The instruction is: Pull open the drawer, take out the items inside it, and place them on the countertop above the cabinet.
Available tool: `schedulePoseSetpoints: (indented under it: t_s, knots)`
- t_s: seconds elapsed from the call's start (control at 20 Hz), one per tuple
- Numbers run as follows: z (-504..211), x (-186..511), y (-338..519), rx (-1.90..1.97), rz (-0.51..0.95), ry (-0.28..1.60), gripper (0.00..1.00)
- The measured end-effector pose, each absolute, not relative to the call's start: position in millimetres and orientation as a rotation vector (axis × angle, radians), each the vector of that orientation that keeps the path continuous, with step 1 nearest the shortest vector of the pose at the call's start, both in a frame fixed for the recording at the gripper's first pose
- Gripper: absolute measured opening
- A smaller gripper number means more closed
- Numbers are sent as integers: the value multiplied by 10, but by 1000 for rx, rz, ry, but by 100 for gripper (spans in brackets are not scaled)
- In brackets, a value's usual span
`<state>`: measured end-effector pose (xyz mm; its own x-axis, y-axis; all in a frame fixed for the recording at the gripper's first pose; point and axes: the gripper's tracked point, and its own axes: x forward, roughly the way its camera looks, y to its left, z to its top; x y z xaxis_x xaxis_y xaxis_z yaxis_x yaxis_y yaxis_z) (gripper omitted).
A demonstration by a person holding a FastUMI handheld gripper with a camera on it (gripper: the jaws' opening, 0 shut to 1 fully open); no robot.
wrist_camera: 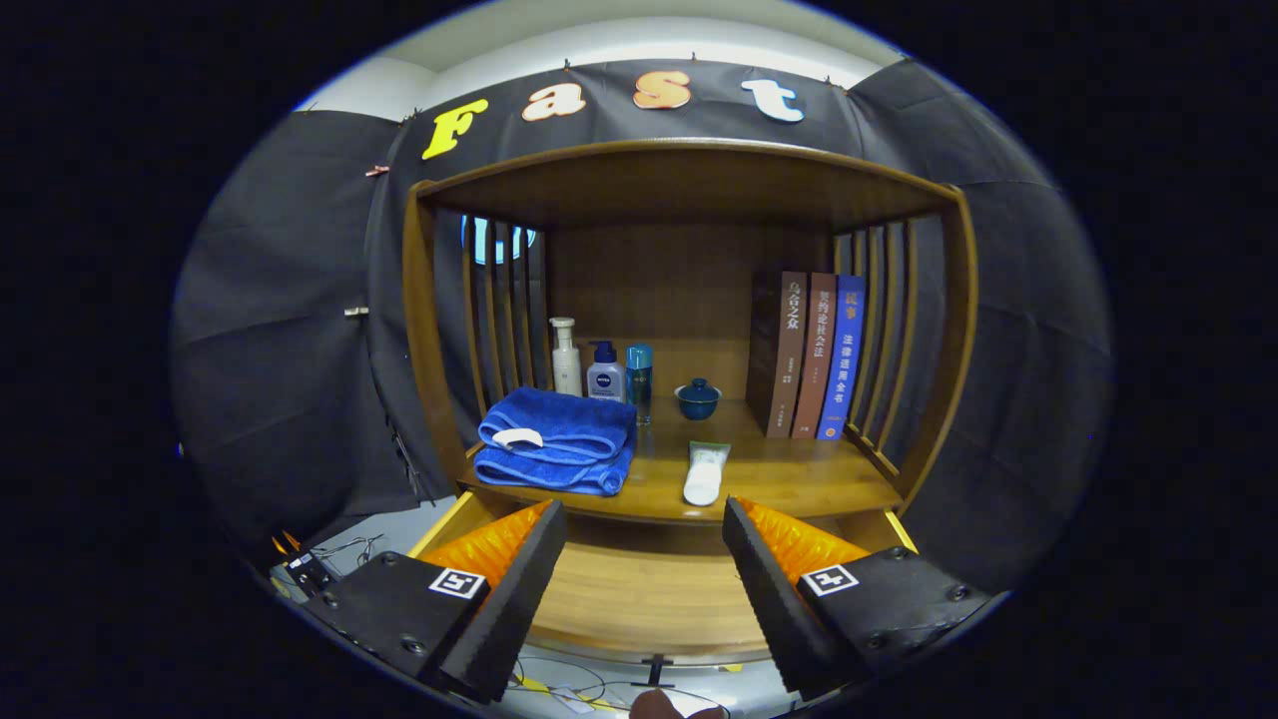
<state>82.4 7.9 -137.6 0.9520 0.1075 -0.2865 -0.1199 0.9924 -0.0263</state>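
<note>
The wooden cabinet's drawer (639, 599) is pulled out below the countertop (789, 479), and its bare wooden floor lies between my fingers. My gripper (644, 524) hangs open over the drawer, holding nothing. On the countertop just beyond the fingertips lies a white tube with a green end (705, 472). A folded blue towel (556, 449) with a small white item (517, 437) on it rests to the left of the tube.
At the back of the shelf stand a white bottle (566, 357), a pump bottle (605, 372), a teal bottle (639, 379) and a small blue lidded cup (697, 398). Three upright books (809, 355) lean at the right. Slatted wooden sides enclose the shelf. Cables lie on the floor below.
</note>
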Motion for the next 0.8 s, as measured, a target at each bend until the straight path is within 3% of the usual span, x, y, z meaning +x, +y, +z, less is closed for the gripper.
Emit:
schedulePoseSetpoints:
  t_s: [0.3, 0.8]
  knots:
    - [-1868, 308, -49, -41, 66, 170, 99]
    - [-3005, 289, -323, -85, 7, 286, 99]
